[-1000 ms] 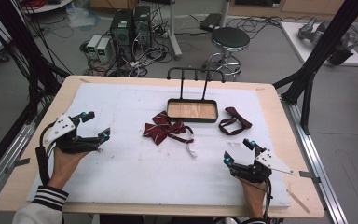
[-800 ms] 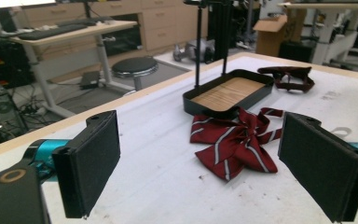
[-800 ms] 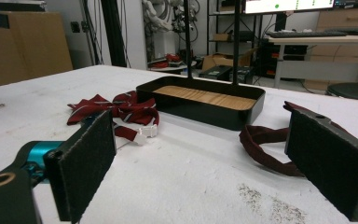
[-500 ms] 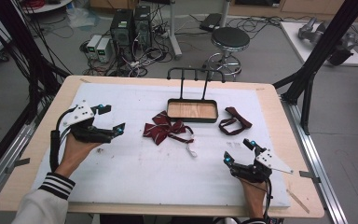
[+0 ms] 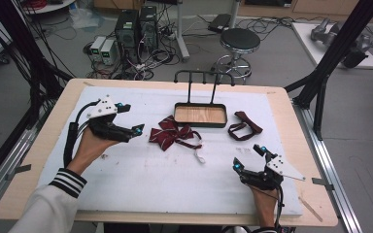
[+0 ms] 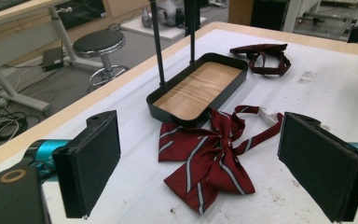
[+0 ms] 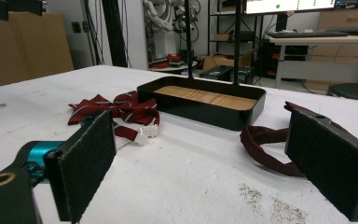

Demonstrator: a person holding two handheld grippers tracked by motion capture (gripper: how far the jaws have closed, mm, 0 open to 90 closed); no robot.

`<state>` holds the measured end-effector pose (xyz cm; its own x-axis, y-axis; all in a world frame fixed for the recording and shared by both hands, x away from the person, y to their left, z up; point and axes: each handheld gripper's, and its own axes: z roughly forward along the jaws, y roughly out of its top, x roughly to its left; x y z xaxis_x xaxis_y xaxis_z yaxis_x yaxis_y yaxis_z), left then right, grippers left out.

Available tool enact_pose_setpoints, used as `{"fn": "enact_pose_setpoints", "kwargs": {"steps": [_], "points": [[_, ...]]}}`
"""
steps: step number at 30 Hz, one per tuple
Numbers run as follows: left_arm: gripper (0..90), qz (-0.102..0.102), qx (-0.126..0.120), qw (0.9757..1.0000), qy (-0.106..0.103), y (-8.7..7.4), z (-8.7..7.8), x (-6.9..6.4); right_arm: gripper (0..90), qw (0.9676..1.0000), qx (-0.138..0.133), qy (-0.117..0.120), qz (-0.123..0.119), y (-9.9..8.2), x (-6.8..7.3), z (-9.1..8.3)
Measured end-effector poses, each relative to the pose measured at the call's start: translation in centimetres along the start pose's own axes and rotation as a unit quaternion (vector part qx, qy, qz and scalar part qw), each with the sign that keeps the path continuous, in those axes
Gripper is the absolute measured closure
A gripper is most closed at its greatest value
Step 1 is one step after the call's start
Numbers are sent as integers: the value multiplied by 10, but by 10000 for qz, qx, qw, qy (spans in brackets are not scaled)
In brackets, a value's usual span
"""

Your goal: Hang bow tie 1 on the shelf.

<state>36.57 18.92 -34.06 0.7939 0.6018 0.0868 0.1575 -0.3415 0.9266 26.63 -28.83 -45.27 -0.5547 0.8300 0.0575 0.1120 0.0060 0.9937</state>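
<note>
Striped bow tie (image 5: 169,135) is lying flat on the white table cover (image 5: 141,179), just in front of the near left corner of the black tray (image 5: 200,115) with the wooden floor. In the high view we are seeing its long axis running roughly left to right across the table, the two burgundy wings spreading either way from the knot, while its thin strap (image 5: 193,145) is trailing off to the right and toward us, ending in a small white clasp (image 5: 200,157).

Our left gripper (image 5: 130,119) is hovering near the bow's left wing, its jaws spread wide and holding nothing; in the left gripper view the bow tie (image 6: 205,158) is sitting between the two black pads (image 6: 93,161).

Our right gripper (image 5: 248,158) is resting low at the near right of the table, jaws likewise released and empty. A second dark red tie (image 5: 244,125) is lying right of the tray, well apart from the striped one.
</note>
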Motion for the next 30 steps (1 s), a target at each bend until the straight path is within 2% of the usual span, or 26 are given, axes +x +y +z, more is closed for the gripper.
{"fn": "enact_pose_setpoints", "kwargs": {"steps": [6, 18, 27, 30], "points": [[134, 78, 237, 9996, -92, 12, 15, -2, 79, 10000, -1, 3, -1, 0, 0, 0], [136, 133, 639, 9977, -202, 24, 47, -9, 79, 10000, -19, -11, -22, 0, -1, 0], [145, 190, 993, 9947, -169, 26, 69, -13, 79, 10000, -26, 7, 22, 0, -1, 0], [149, 177, 1163, 9929, -198, 25, 76, -14, 78, 10000, -22, 2, 41, 0, -1, 0]]}}
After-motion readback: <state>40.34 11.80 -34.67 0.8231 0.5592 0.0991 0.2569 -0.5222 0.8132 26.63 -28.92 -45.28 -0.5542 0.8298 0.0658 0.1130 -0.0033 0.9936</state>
